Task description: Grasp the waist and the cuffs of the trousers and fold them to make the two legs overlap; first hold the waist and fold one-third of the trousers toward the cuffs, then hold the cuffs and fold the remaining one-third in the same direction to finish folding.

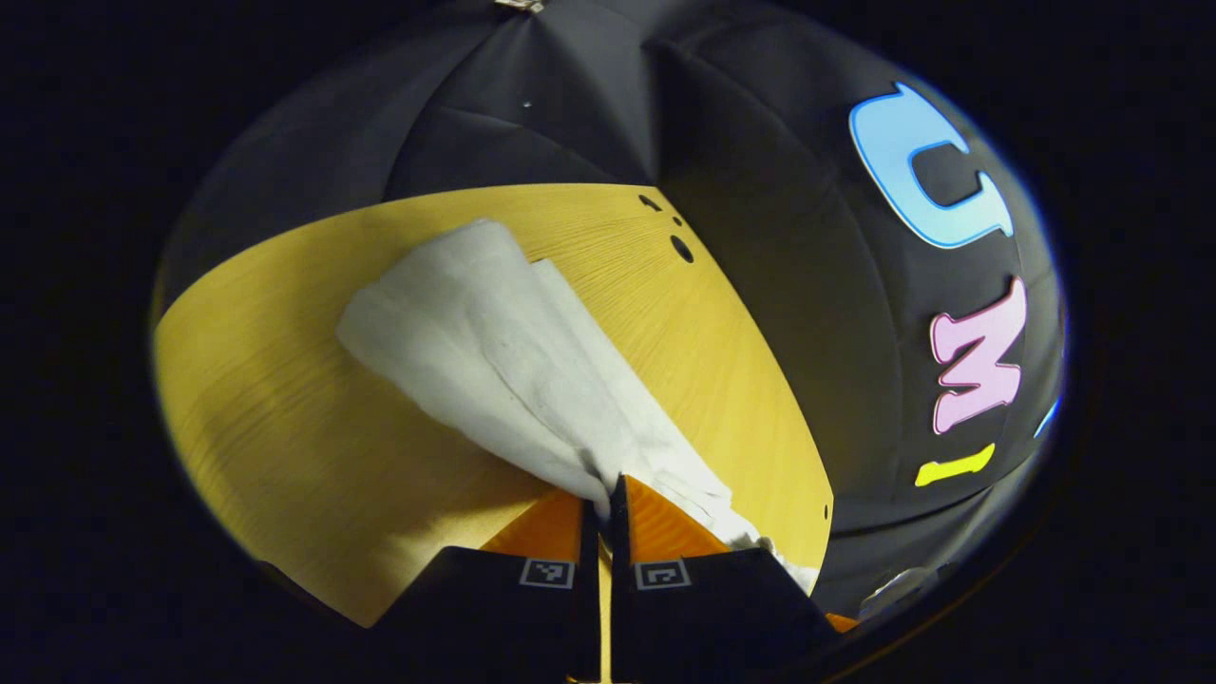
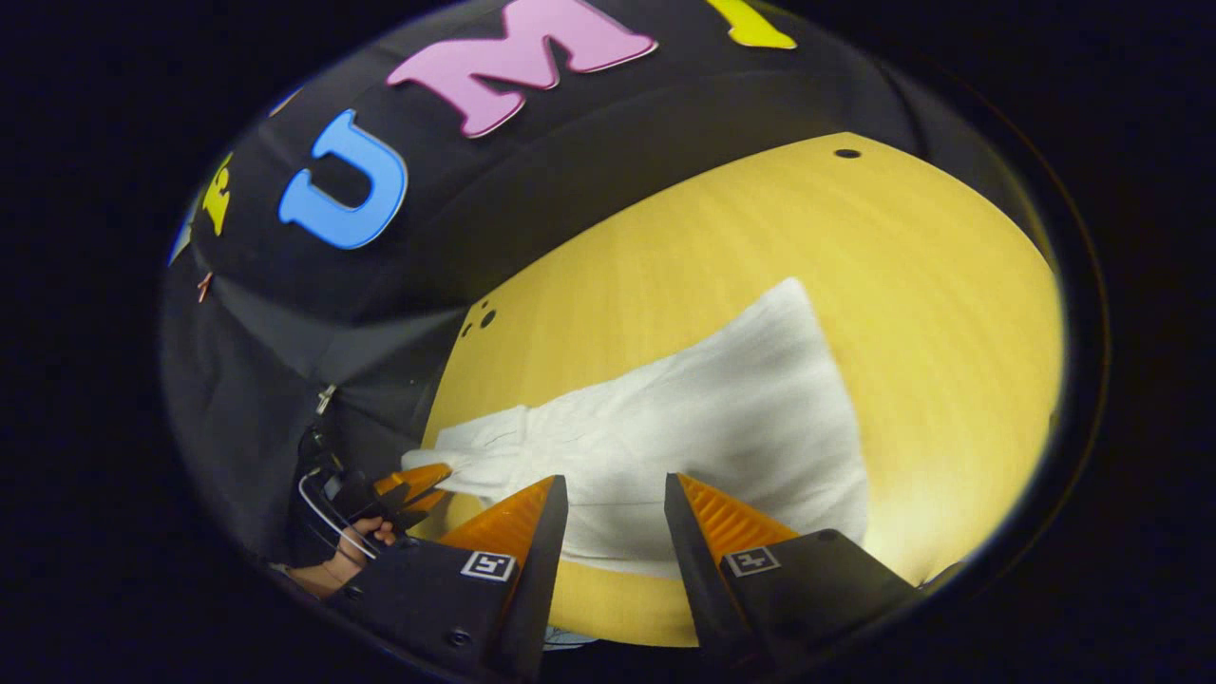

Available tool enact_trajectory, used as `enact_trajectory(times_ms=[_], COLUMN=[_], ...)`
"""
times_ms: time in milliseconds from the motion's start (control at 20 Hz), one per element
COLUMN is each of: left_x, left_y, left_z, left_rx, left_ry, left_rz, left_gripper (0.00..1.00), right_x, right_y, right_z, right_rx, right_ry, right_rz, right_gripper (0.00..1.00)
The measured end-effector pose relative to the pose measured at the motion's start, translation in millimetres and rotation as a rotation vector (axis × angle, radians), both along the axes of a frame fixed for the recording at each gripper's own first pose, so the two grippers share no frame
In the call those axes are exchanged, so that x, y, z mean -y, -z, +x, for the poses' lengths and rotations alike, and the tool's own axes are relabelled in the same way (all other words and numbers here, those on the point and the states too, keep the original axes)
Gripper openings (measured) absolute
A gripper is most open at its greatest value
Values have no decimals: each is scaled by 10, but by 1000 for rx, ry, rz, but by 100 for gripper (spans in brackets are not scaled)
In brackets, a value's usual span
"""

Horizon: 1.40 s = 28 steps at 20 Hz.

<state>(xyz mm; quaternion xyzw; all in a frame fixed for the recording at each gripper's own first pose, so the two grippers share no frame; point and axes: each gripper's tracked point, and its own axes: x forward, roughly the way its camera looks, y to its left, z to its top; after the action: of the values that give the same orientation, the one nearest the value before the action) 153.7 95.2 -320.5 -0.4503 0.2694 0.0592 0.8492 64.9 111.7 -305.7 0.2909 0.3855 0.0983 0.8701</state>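
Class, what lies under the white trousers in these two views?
The trousers lie on the yellow wooden table, which shows all around them. The table beneath the cloth is covered.

Booth with a yellow wood-grain counter [image 1: 285, 380] against black cloth walls.

The counter's grain runs in fine lines, and a few small dark holes [image 1: 680, 247] sit near its far corner. Black cloth wall [image 1: 532, 114] rises just behind the counter, creased in folds. Light falls brighter on the counter's near edge.
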Motion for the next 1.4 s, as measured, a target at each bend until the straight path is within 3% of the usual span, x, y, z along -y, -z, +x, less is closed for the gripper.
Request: enact_trajectory(times_ms=[300, 600, 850, 1050, 1400], left_x=[200, 840, 1545, 1980, 2922], left_y=[-591, -1237, -1430, -1426, -1271], left_z=[16, 112, 145, 165, -154], left_rx=[105, 225, 274, 297, 398], left_ry=[59, 221, 366, 472, 775], left_rz=[120, 327, 428, 574, 777], left_gripper=[9, 8, 9, 9, 14], right_x=[940, 1485, 1735, 1862, 2031], right_y=[-29, -76, -151, -148, -88], right_z=[-113, -234, -274, -290, -421], right_rx=[-13, 9, 23, 21, 3], right_ry=[208, 321, 352, 372, 412], right_rz=[1, 20, 26, 38, 56], right_gripper=[65, 64, 67, 67, 67])
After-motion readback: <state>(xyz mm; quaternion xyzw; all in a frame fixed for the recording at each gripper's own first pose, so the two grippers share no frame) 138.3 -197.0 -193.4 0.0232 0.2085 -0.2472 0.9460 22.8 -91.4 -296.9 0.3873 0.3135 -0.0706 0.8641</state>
